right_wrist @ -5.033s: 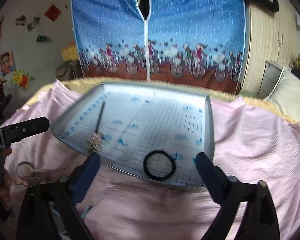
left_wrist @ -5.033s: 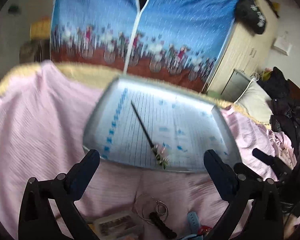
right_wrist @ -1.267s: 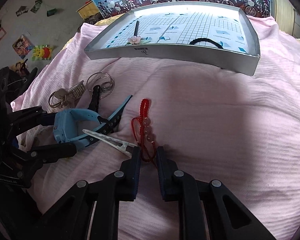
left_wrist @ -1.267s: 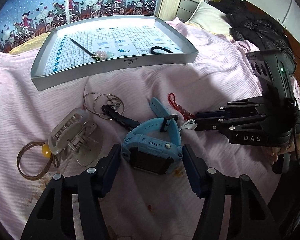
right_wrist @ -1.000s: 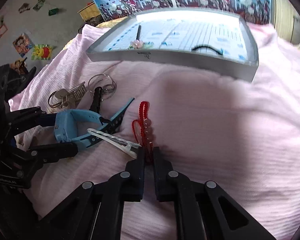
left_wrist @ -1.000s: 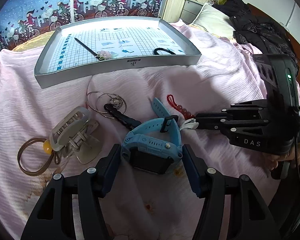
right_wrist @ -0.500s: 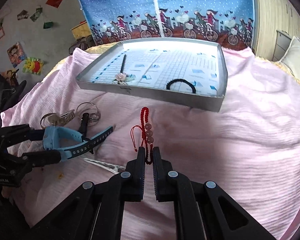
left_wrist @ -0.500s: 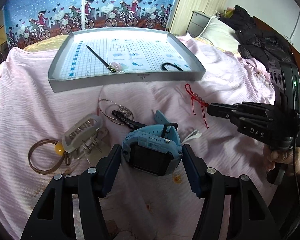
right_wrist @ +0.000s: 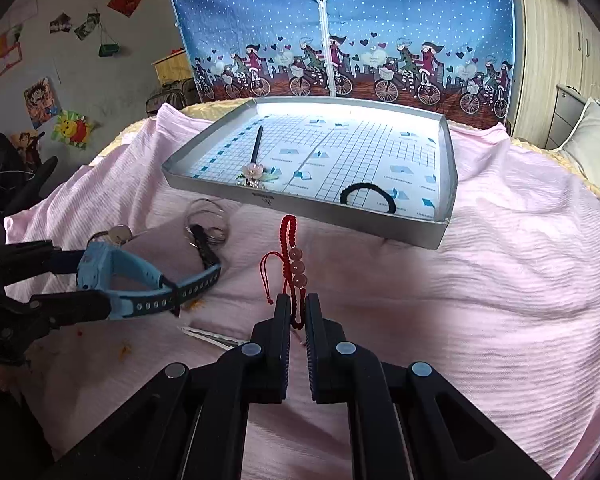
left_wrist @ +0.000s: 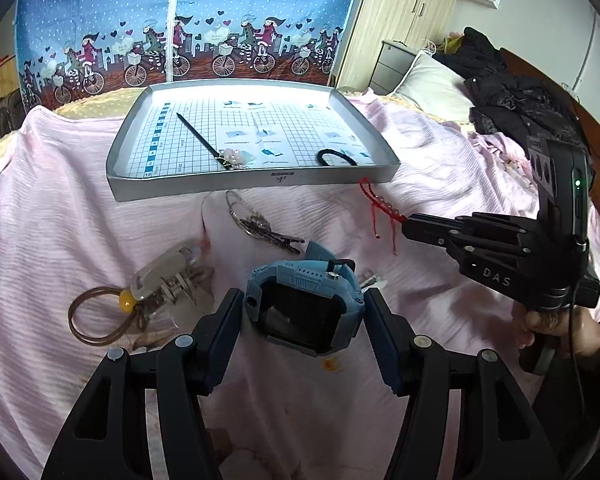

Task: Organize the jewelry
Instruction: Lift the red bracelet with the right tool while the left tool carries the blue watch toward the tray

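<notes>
L gripper (left_wrist: 304,312) lifted watch (left_wrist: 306,304) | R gripper (right_wrist: 297,308) raised bracelet (right_wrist: 292,256) nearer tray (right_wrist: 440,236)

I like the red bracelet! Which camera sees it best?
The right wrist camera: the red bracelet hangs close, beads clear, pinched in the right gripper. The left wrist camera shows it smaller, off to the side.

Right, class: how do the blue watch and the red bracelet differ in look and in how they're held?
The watch is chunky and blue; the bracelet is thin red cord with three pink beads. The left gripper spans the watch case with wide jaws; the right gripper is nearly shut on the bracelet's cord. Both are lifted off the pink sheet.
</notes>
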The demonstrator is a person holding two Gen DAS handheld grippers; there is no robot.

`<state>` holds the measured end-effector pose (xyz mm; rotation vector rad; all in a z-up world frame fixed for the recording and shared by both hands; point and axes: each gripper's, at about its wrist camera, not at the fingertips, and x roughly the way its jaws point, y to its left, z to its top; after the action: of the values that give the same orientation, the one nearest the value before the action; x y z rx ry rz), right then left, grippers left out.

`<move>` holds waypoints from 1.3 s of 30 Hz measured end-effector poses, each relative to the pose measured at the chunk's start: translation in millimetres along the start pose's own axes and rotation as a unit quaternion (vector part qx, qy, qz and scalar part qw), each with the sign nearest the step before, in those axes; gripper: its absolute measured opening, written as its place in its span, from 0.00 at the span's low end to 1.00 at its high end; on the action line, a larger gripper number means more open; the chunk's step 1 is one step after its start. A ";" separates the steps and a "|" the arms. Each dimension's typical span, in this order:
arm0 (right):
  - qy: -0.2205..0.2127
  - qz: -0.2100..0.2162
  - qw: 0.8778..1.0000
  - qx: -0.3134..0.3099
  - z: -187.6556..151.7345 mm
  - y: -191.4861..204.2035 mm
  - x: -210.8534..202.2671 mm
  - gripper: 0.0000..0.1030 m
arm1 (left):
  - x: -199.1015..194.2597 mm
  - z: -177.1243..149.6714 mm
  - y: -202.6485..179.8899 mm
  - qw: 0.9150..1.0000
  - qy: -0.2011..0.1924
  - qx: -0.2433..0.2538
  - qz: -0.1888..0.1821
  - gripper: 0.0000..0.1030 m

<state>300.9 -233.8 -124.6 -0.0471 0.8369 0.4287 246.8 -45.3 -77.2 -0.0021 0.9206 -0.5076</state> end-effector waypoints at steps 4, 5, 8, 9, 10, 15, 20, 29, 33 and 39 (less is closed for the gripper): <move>-0.006 0.003 1.000 0.005 1.0 -0.9 -4.4 0.07 | -2.8 -0.3 1.2 1.000 0.005 -0.007 -0.011 0.53; -0.005 0.004 1.000 0.006 1.1 -1.2 -4.6 0.07 | -3.1 0.1 1.6 1.000 0.008 -0.006 -0.012 0.53; -0.002 0.004 1.000 0.008 1.5 -1.6 -3.4 0.07 | -3.2 -1.5 -0.3 1.000 0.018 -0.003 -0.010 0.53; -0.001 0.004 1.000 0.008 1.7 -1.6 -3.1 0.07 | -3.4 -2.1 -0.6 1.000 0.022 -0.002 -0.008 0.53; 0.000 0.004 1.000 0.007 1.9 -1.2 -2.8 0.07 | -3.9 -3.1 -0.9 1.000 0.024 -0.001 -0.006 0.53; 0.006 0.005 1.000 0.004 2.3 -1.3 -0.6 0.07 | -5.7 -7.6 -4.7 0.999 0.040 -0.001 -0.003 0.53; 0.008 0.006 1.000 0.003 3.4 -1.3 -1.0 0.07 | -12.2 -11.5 -7.0 0.999 0.043 -0.015 -0.002 0.53; 0.015 0.009 1.000 0.000 4.3 0.1 -0.6 0.07 | -15.8 -20.8 -11.7 0.998 0.057 -0.015 -0.002 0.23; 0.029 0.012 0.999 0.002 1.0 0.0 2.2 0.07 | -8.1 -21.9 0.6 0.996 0.073 -0.051 -0.014 0.24; 0.055 0.018 0.998 0.016 -4.3 -4.2 9.0 0.08 | -6.8 -17.2 23.6 0.984 0.077 -0.148 -0.070 0.38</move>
<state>304.8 -235.4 -134.6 -0.0258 0.9533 0.4494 240.2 -18.1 -87.6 -0.3030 1.1462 -0.5021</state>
